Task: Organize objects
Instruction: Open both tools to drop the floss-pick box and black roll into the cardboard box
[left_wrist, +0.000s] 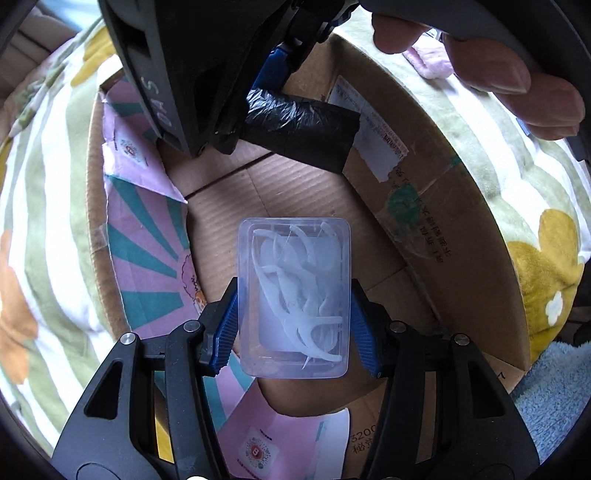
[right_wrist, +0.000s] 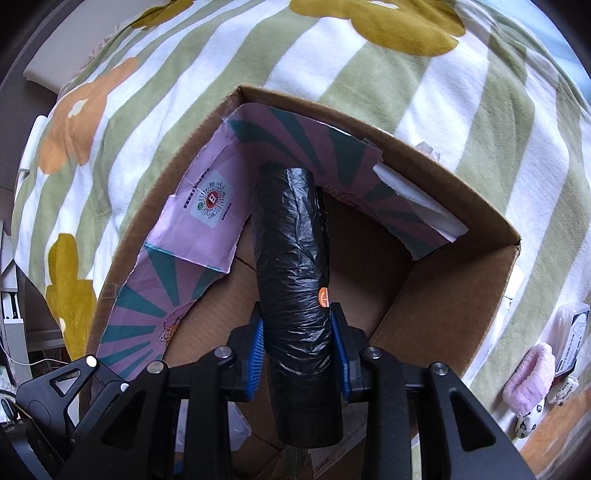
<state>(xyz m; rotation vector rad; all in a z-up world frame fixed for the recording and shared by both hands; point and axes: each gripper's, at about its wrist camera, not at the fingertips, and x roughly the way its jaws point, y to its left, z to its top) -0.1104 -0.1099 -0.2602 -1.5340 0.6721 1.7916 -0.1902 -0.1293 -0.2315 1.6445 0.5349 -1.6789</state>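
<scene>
A clear plastic box of white floss picks (left_wrist: 294, 295) sits between the blue pads of my left gripper (left_wrist: 293, 325), which is shut on it above the floor of a cardboard box (left_wrist: 436, 206). My right gripper (right_wrist: 300, 350) is shut on a black roll of bin bags (right_wrist: 295, 280), held over the same cardboard box (right_wrist: 461, 295). In the left wrist view the roll of bin bags (left_wrist: 303, 129) and the right gripper (left_wrist: 229, 92) hang at the top, over the box's far end, with a person's fingers (left_wrist: 491, 70) on the handle.
Pink and teal printed paper (left_wrist: 144, 243) lines the box's left wall and far wall (right_wrist: 207, 206). The box rests on a striped flower-print blanket (right_wrist: 388, 74). A pink fluffy item (right_wrist: 528, 384) and a small packet (right_wrist: 570, 332) lie at the right. A blue towel (left_wrist: 550, 410) is near.
</scene>
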